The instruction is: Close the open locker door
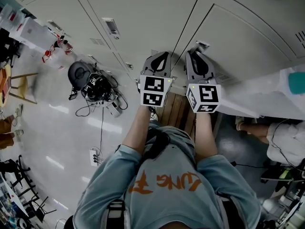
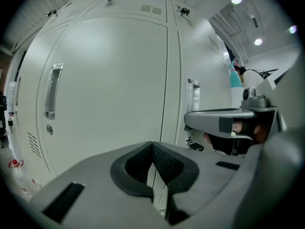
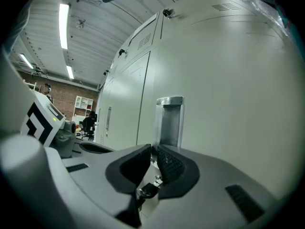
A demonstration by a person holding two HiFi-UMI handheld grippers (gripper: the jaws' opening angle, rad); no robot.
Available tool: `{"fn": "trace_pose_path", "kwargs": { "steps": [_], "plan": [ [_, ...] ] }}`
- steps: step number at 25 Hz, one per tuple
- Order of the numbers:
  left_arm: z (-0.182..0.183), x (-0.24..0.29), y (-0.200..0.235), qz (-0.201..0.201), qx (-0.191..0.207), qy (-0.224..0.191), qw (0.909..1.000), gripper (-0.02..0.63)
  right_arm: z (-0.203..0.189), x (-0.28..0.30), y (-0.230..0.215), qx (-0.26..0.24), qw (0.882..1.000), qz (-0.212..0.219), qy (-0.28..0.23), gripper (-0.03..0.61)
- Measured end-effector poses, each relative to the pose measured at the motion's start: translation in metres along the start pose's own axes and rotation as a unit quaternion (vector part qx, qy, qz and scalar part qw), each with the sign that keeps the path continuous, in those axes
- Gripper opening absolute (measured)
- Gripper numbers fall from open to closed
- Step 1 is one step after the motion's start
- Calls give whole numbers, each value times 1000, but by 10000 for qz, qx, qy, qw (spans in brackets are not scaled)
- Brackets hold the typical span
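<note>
locker door [image 3: 228, 80] of pale grey metal, recessed steel handle [image 3: 169, 120] just beyond right gripper [image 3: 154, 149], closing on nothing; left gripper [image 2: 152, 144] closed, empty; locker inside hidden.

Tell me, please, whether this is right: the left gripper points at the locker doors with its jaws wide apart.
Not quite: the left gripper points at the locker doors, but its jaws are together, empty, as the left gripper view shows.
</note>
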State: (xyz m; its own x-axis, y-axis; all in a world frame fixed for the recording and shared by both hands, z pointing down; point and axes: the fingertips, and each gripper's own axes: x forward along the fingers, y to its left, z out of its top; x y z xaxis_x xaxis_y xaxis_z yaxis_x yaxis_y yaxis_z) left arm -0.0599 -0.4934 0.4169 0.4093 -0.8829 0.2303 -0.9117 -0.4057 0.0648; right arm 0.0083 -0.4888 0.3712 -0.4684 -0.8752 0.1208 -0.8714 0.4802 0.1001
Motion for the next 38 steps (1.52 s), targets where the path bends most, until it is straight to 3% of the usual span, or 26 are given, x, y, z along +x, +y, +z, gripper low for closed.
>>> {"fn": "trace_pose_path", "kwargs": {
  "steps": [14,22,38],
  "plan": [
    [5,12,2,-269,125,-60,9995,21,1,5,-3,37,9998,-177,-101,58],
    [2,9,2,-256,106,-26,9996,21,4,2,6,236,9995,70,-211,103],
    [12,0,-16,-334,186,-184,9991,21,25,-25,-2,166,9981,-86,-589,96]
  ]
}}
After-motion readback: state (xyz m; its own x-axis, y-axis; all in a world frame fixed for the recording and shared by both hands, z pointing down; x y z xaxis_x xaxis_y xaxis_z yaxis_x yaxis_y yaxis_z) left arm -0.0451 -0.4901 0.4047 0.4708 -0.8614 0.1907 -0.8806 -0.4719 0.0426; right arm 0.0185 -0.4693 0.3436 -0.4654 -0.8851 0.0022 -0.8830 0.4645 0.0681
